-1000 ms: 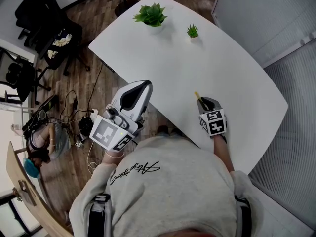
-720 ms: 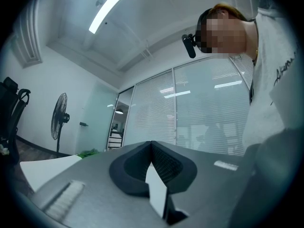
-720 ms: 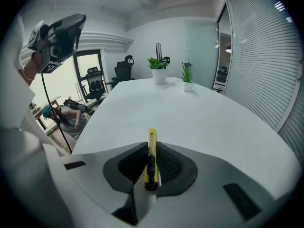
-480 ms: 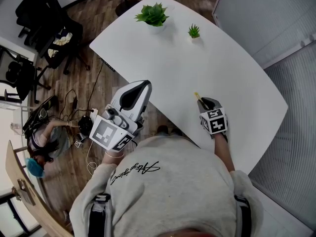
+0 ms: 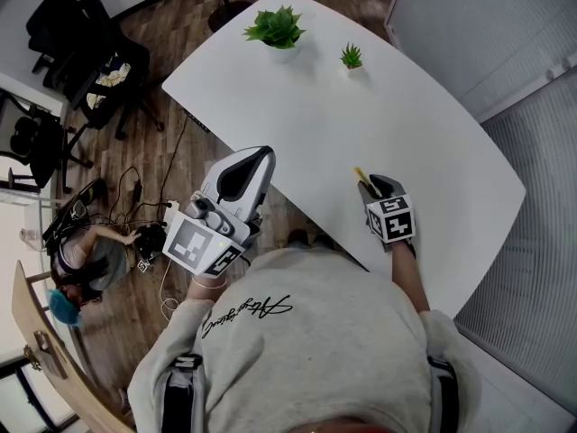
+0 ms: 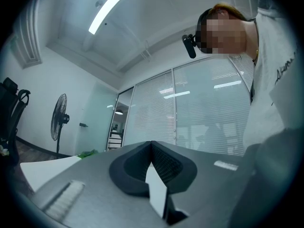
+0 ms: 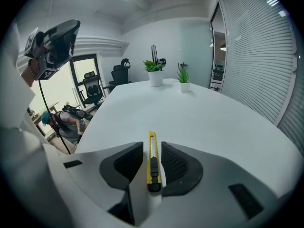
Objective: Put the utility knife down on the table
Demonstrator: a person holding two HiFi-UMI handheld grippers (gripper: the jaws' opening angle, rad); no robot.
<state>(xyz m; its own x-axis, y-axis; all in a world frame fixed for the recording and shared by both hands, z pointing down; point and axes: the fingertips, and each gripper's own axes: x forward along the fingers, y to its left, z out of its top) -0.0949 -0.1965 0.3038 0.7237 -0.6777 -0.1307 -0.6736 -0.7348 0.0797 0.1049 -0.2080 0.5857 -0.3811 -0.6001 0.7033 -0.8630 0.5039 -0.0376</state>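
Note:
The yellow utility knife (image 7: 152,172) lies flat on the white table (image 7: 204,118), pointing away from me, between the two pads of my right gripper (image 7: 152,151). Those jaws are opening, and a thin gap shows on each side of the knife. In the head view the knife's yellow tip (image 5: 360,174) sticks out ahead of the right gripper (image 5: 371,188) near the table's front edge. My left gripper (image 5: 257,161) hangs off the table (image 5: 361,106) to the left, over the floor. It is shut with nothing in it, and its pads meet in the left gripper view (image 6: 152,146).
Two small potted plants (image 5: 275,27) (image 5: 351,57) stand at the table's far end. Black office chairs (image 5: 86,43), cables and a person (image 5: 86,255) on the wooden floor are to the left. A wall of blinds (image 7: 256,56) runs along the right.
The right gripper's fingers look slightly wider apart around the knife. The knife's yellow tip stays in the same spot. The left gripper has not moved.

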